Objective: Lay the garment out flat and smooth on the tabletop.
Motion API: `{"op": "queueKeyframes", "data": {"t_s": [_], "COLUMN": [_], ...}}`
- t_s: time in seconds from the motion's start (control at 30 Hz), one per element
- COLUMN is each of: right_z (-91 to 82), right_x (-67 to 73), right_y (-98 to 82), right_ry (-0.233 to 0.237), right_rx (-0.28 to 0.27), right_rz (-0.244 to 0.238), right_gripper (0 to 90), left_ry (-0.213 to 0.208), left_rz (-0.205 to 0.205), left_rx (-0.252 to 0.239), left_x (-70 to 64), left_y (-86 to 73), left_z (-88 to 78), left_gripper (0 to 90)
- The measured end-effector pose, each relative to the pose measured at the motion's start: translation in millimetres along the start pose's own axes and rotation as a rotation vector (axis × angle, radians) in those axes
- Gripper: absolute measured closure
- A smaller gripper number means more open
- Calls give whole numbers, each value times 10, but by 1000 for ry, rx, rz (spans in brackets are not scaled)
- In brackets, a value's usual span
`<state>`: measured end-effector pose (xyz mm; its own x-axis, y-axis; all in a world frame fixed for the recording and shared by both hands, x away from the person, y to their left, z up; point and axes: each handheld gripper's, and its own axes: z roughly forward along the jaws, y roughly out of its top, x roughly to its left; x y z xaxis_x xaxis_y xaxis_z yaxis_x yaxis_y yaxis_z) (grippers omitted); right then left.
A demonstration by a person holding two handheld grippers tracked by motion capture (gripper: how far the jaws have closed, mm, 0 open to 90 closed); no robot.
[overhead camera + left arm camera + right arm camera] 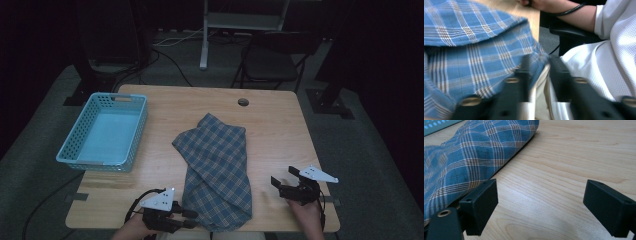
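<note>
Wooden table (280, 130) is taking up the middle of the high view, with a small round hole (243, 102) sitting near its far edge. Blue plaid cloth (216, 170) is lying folded in a long bundle down the middle of the table, running from the centre to the near edge, where its near end is hanging slightly over. Light blue perforated basket (80, 152) is sitting on the far left part of the table, overhanging the left edge, well apart from the cloth. A dark chair (272, 62) is standing on the floor beyond the far side.

Left gripper (186, 218) is lying at the near left edge, pointing right at the cloth's near left corner. In the left gripper view its jaws are standing narrowly apart, blurred, with the cloth's (481, 55) hem sitting between them; pads are not clearly pressing on it, so no firm grip is showing. The person's white sleeve (609, 60) is sitting beside them.

Right gripper (286, 177) is resting on the near right part of the table, apart from the cloth. Its jaws are standing wide with bare wood between them; the cloth's (474, 155) edge is lying just beside one jaw
</note>
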<state>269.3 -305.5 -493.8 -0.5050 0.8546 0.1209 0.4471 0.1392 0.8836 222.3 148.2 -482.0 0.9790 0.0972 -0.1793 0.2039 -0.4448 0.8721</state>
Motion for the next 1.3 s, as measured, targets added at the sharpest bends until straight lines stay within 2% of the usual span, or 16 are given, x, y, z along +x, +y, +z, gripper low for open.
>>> {"op": "queueKeyframes", "data": {"t_s": [0.03,0.13,0.17,0.2,0.33,0.4,0.43,0.47,0.57,0.67,0.73,0.87,0.9,1.03,1.2,1.3], "right_z": [1,3,5,7,22,29,29,36,57,77,92,102,105,152,271,356], "right_x": [0,4,6,7,7,5,5,7,19,33,47,156,184,295,466,612], "right_y": [0,2,2,3,10,14,14,19,40,63,89,223,268,456,707,881], "right_ry": [-1,-6,-8,-9,-6,-5,-5,-4,-9,-20,7,36,49,84,138,164], "right_rx": [0,3,5,6,23,31,31,41,62,76,71,54,49,34,19,10], "right_rz": [0,-1,-3,-5,-6,-8,-8,-9,-25,-34,-16,-33,-36,-58,-90,-132], "right_gripper": [119,119,119,119,119,119,119,119,119,119,118,119,119,118,118,118], "left_ry": [3,-10,-6,17,108,166,166,197,290,299,313,355,350,358,391,395], "left_rz": [-25,-53,-50,-64,-93,-103,-103,-98,-117,-143,-152,-163,-169,-186,-206,-206], "left_rx": [-12,-67,-85,-95,-105,-128,-128,-136,-164,-200,-229,-277,-285,-295,-322,-329], "left_x": [29,88,98,115,172,199,199,209,251,281,293,302,308,320,324,321], "left_y": [-19,-61,-73,-83,-108,-117,-117,-123,-156,-194,-214,-238,-243,-251,-262,-264], "left_z": [-21,-91,-110,-126,-143,-163,-163,-174,-207,-256,-290,-332,-339,-350,-365,-365], "left_gripper": [630,566,542,500,472,471,471,471,415,414,414,388,388,366,319,320]}}
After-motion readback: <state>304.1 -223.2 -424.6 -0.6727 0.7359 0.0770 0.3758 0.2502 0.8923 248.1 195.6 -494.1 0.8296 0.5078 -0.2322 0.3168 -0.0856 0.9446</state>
